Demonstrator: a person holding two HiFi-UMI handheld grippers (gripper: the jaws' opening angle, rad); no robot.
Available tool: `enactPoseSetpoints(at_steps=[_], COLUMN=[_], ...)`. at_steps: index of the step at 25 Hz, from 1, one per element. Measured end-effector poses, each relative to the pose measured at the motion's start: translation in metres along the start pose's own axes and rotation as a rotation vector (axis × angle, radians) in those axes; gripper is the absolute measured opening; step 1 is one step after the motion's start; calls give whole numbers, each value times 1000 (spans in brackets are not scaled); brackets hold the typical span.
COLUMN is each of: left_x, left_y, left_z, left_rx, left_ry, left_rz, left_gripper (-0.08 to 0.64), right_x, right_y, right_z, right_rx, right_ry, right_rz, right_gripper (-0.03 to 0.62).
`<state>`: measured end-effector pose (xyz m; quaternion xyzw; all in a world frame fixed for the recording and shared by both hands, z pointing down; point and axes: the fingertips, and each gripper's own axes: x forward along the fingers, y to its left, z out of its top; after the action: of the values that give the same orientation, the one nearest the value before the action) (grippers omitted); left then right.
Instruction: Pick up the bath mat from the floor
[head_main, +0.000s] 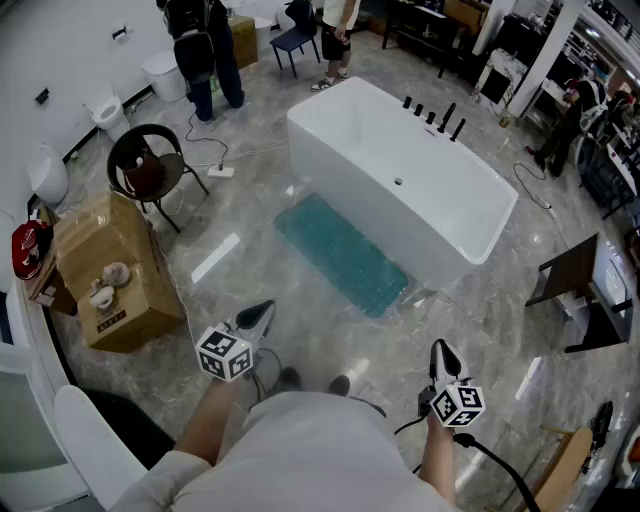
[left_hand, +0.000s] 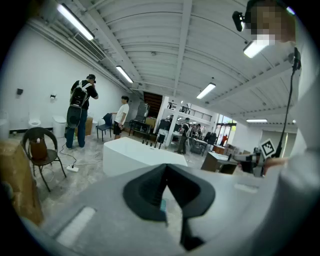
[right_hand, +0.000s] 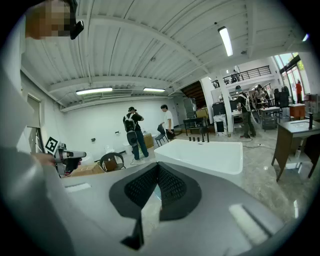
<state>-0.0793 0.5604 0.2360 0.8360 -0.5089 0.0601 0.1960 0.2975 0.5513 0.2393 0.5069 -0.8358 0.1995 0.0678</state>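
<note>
A teal bath mat (head_main: 342, 254) lies flat on the grey marble floor along the near side of a white bathtub (head_main: 400, 175). My left gripper (head_main: 262, 312) is held well short of the mat, shut and empty, with its marker cube below it. At the lower right my right gripper (head_main: 441, 352) is also shut on nothing, away from the mat. In the left gripper view the jaws (left_hand: 165, 172) meet at their tips, with the tub (left_hand: 135, 154) beyond. The right gripper view shows its jaws (right_hand: 158, 170) closed, the tub (right_hand: 205, 156) ahead.
A cardboard box (head_main: 110, 270) and a black round chair (head_main: 147, 165) stand at the left. A dark side table (head_main: 583, 290) sits at the right. Two people (head_main: 205, 45) stand at the back near toilets (head_main: 107, 110). A power strip (head_main: 220, 171) with cable lies on the floor.
</note>
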Motion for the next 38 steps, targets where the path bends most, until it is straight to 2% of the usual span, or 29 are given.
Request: enactPoseSetpoints(at_steps=[18, 38], left_x=[-7, -45], left_y=[27, 88], left_z=[-8, -15], left_rx=[-17, -9], left_ry=[11, 35], left_rz=[-18, -81], left_gripper=[2, 2], right_x=[14, 42], right_y=[24, 100], right_z=[-2, -22], right_rx=[2, -11], right_ry=[7, 42], right_rz=[-25, -65], right_gripper=[5, 5])
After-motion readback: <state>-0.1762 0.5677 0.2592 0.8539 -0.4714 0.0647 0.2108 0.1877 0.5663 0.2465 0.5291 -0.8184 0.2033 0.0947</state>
